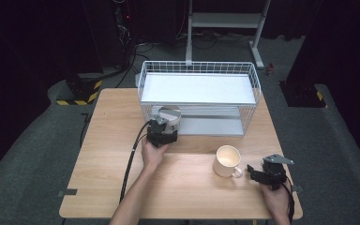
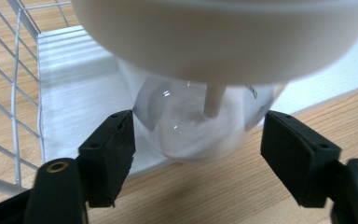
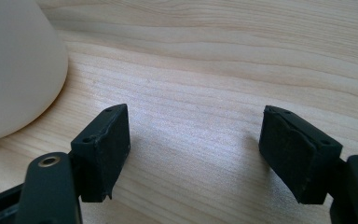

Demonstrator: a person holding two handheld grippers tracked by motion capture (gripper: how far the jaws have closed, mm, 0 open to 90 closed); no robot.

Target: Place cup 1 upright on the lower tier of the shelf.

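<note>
A clear round glass vessel (image 2: 191,126) with a wide cream top (image 2: 223,37) and a cream rod inside stands at the front edge of the lower shelf of the white wire basket (image 1: 197,70). From above, the vessel (image 1: 170,114) looks grey and round. My left gripper (image 1: 165,123) reaches it from the table side. In the left gripper view, my left gripper (image 2: 198,135) has both pads against the glass sides. A cream mug (image 1: 227,161) stands on the wooden table (image 1: 112,140), handle to the right. My right gripper (image 1: 255,172) lies just right of that handle. In its own view my right gripper (image 3: 193,135) stands open over bare wood, with the mug (image 3: 14,70) at the left.
The wire basket holds a white upper shelf (image 1: 197,88) and a white lower shelf (image 2: 74,84), with its wire side (image 2: 9,93) close to my left jaw. Beyond the table are a white stand (image 1: 225,21), dark floor and cables.
</note>
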